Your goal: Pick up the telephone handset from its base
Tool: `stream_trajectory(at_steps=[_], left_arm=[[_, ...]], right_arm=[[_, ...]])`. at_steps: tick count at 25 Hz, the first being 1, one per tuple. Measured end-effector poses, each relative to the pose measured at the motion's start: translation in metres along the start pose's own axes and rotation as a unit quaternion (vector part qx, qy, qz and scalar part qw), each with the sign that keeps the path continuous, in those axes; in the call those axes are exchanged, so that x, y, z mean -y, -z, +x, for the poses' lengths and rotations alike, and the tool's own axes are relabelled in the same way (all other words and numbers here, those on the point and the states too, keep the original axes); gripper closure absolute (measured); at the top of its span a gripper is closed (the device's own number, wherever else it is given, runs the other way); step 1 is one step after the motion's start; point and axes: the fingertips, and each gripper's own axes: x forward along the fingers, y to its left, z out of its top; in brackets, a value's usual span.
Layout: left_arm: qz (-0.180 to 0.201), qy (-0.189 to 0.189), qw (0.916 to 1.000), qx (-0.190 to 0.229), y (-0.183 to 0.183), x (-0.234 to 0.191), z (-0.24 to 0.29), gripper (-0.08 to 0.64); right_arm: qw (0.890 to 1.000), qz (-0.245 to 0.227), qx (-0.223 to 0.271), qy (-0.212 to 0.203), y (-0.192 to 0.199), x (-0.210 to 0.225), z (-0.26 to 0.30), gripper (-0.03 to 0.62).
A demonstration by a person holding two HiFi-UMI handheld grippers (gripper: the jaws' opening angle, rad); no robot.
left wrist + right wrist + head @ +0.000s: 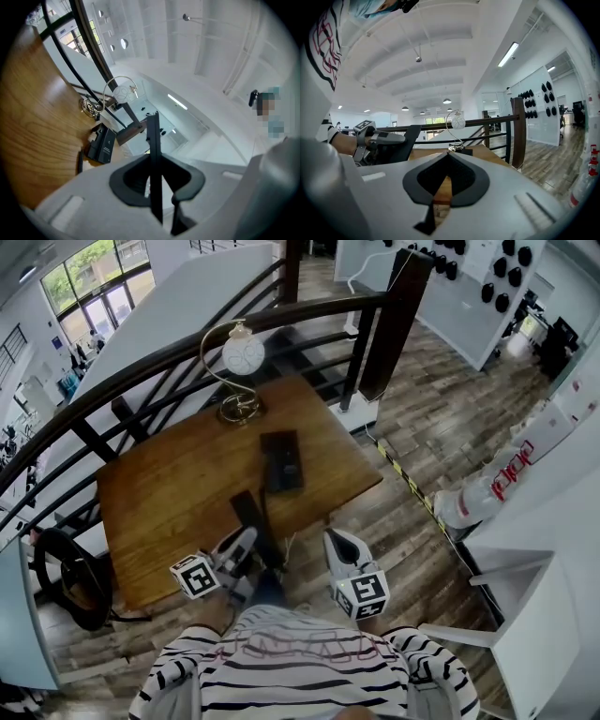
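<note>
The wooden table (169,493) fills the middle of the head view, with a dark curved railing (141,371) sweeping across behind it. At the table's far edge, toward the upper centre of the frame, stands a lamp (242,357) with a round white shade. The black telephone base (281,461) lies flat at the table's centre, its cradle empty.

The handset (255,521) is already off the base. It sits lower in the frame, over the table's near edge, well apart from the cradle. The left gripper (244,544) pinches it, and in the left gripper view the handset shows as a thin black slab standing edge-on, clamped between the two jaws. The right gripper (337,542) hangs just to the right of it in the head view, jaws pressed together on nothing.

By this reading the pickup itself looks done: handset lifted, base left behind. At most, what remains is carrying it clear.
</note>
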Motion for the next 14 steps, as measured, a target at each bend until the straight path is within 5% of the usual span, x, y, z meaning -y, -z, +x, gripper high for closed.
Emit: stream_trajectory(at_steps=[14], left_arm=[[-0.006,-0.003,1.0000,0.007,-0.0011,-0.0066,0.0054,0.488]], right_arm=[[1.000,0.004,0.003,-0.003,0.0017,0.0008,0.0104,0.591]])
